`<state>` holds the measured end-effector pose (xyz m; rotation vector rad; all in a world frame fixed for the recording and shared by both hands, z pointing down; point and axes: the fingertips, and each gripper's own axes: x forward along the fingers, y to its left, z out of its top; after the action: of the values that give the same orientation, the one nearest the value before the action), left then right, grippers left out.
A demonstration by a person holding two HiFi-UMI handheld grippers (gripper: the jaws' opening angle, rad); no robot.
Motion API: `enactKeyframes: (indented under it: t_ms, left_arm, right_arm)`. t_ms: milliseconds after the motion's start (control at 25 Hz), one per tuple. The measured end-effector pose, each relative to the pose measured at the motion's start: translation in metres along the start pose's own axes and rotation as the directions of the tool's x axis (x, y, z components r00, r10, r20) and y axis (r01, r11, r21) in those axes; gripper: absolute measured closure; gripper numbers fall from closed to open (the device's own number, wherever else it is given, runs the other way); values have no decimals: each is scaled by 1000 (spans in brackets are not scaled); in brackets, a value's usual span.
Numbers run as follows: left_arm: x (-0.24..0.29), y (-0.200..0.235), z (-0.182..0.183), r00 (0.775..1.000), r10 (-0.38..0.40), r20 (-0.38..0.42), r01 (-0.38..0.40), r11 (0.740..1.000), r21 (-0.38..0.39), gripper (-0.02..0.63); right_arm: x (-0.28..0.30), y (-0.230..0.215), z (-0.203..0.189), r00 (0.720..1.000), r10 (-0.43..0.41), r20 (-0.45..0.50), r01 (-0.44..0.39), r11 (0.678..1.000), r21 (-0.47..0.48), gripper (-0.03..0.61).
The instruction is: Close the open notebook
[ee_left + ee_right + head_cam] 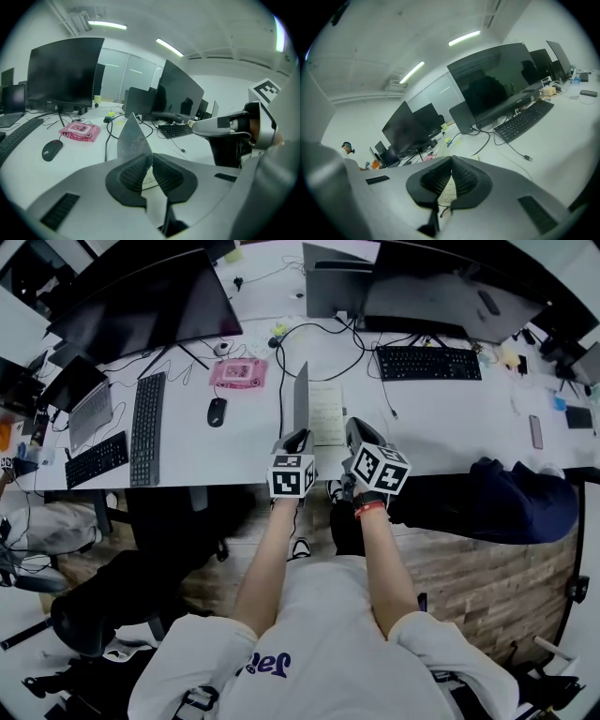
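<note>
The notebook point(326, 413) lies open on the white desk point(244, 442), its written page flat and its grey cover point(301, 399) standing nearly upright at the left. My left gripper point(298, 439) is at the cover's near edge. In the left gripper view the grey cover point(132, 138) rises from between the pads, with that gripper point(151, 158) shut on its edge. My right gripper point(354, 430) is at the page's near right corner. Its tips point(451, 160) meet, shut, and the written page point(447, 192) shows through the gap below them.
A black mouse point(217, 412), a pink wipes pack point(238, 372) and a keyboard point(147, 427) lie left of the notebook. A black cable point(280, 381) runs beside the cover. Another keyboard point(428, 363) and monitors stand behind. A dark jacket point(511, 498) hangs at the desk's right edge.
</note>
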<state>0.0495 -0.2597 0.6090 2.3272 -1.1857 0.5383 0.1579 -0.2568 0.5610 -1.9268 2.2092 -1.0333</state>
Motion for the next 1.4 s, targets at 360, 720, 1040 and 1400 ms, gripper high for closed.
enactKeyframes:
  t_ms: [360,720,1040,1400]
  left_arm:
    - [11,-17,-4,1000,-25,-4,26,998,50,560]
    - [23,-28,-10,999,-42,-26,44,997,66,552]
    - [34,-37,-15,998,-47,-48,52,993,108,546]
    - [48,-46,-24,996,-46,-77,57,987,147,543]
  right_arm:
    - [-5,-19,2,999,-37,11,36,999,23,564]
    - [-8,-28,0,998,-54,8,54,998,32,563]
    - [-9,-42,-1,997,-75,6,75,996,52,564]
    - [-10,-58,-3,995,-98,0,97,993,72,563]
